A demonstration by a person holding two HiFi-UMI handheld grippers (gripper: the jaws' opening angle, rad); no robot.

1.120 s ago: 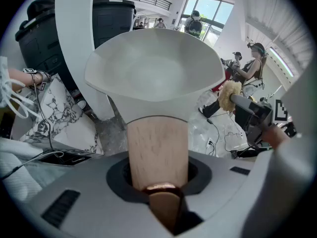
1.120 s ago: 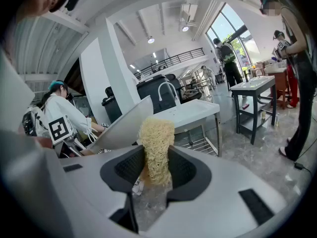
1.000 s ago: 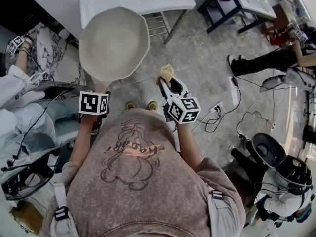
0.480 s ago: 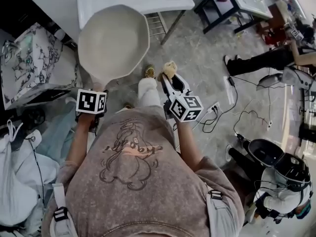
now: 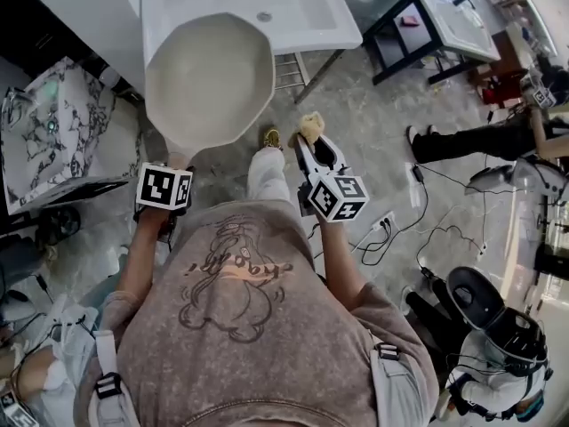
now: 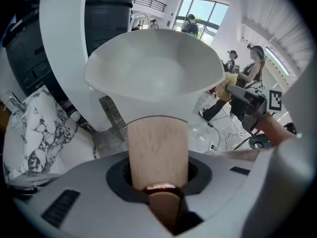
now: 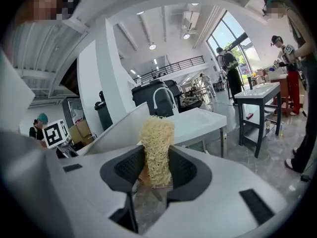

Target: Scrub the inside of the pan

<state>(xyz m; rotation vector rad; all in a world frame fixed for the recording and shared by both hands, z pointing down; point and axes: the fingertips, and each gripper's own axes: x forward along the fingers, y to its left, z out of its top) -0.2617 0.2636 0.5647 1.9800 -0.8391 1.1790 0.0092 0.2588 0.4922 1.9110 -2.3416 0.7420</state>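
Note:
A wide off-white pan (image 5: 209,76) is held up in the air by its pale wooden handle (image 6: 157,155), with my left gripper (image 5: 171,205) shut on that handle. The pan's bowl (image 6: 154,66) fills the left gripper view above the handle. My right gripper (image 5: 308,138) is shut on a yellow fibrous scrubber (image 5: 308,125), which stands upright between the jaws (image 7: 157,150). The scrubber sits to the right of the pan's rim, apart from it.
A white sink basin (image 5: 258,5) on a metal frame stands ahead, partly under the pan. A dark side table (image 5: 440,20) is at the right. Cables (image 5: 418,212) lie on the grey floor. Other people stand at the right; a marbled box (image 5: 49,132) is at the left.
The person has stepped toward the sink, so the basin shows more. Pan and scrubber keep about the same gap. A leg has come forward.

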